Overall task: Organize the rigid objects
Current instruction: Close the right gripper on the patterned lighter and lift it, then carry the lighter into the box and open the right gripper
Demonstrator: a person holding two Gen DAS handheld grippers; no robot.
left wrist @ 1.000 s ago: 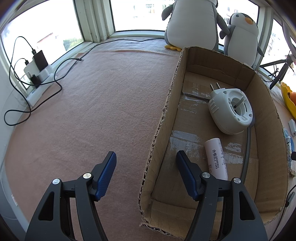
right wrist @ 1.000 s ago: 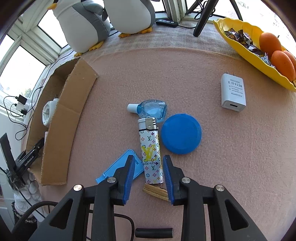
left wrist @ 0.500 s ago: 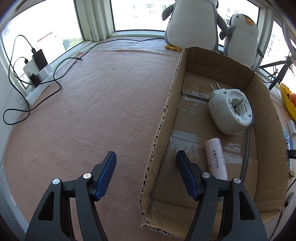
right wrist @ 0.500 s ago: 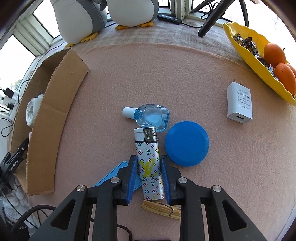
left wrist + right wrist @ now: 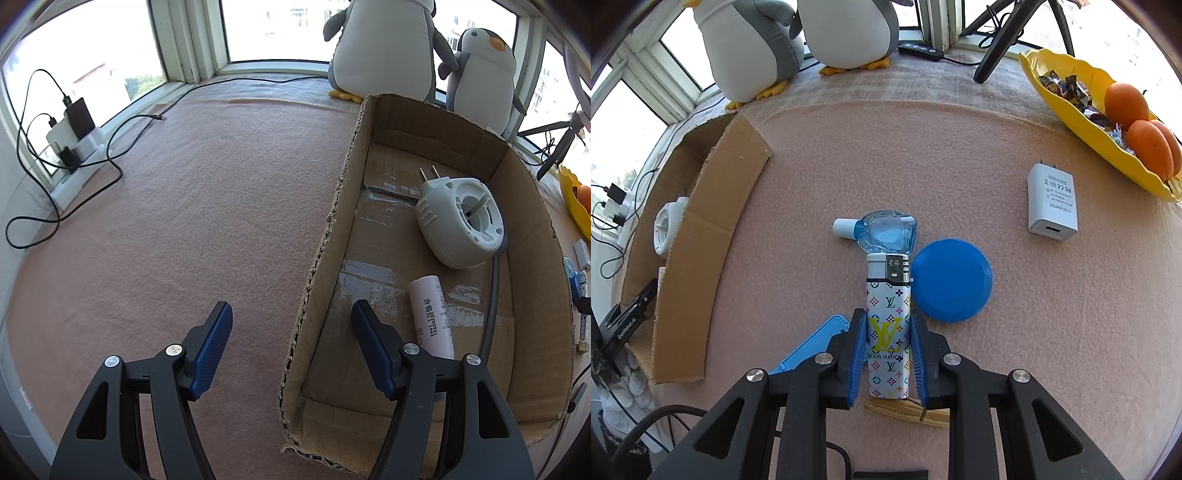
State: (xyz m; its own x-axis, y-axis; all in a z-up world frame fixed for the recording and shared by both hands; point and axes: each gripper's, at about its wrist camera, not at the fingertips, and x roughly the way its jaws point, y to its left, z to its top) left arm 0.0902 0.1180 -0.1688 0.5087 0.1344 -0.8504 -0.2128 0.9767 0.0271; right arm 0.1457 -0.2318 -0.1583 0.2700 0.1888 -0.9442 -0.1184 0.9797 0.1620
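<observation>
My right gripper (image 5: 888,325) is shut on a white patterned lighter (image 5: 888,325) that lies on the pink cloth, both pads against its sides. Touching the lighter are a small blue bottle (image 5: 884,234) with a white cap and a blue round lid (image 5: 951,280). A blue flat case (image 5: 809,345) and a wooden clothespin (image 5: 908,411) lie by my fingers. My left gripper (image 5: 291,325) is open and empty, straddling the near left wall of the cardboard box (image 5: 325,236). The box holds a white plug-in device (image 5: 460,227) and a white tube (image 5: 430,314).
A white USB charger (image 5: 1051,203) lies right of the lid. A yellow dish (image 5: 1082,122) with oranges and sweets stands far right. Two plush penguins (image 5: 798,40) and a tripod stand at the back. The box (image 5: 713,206) is left of the objects. Cables and chargers (image 5: 70,136) lie far left.
My right gripper moved forward along the lighter and closed its pads on the lighter's sides. The left gripper has stayed still and open.
</observation>
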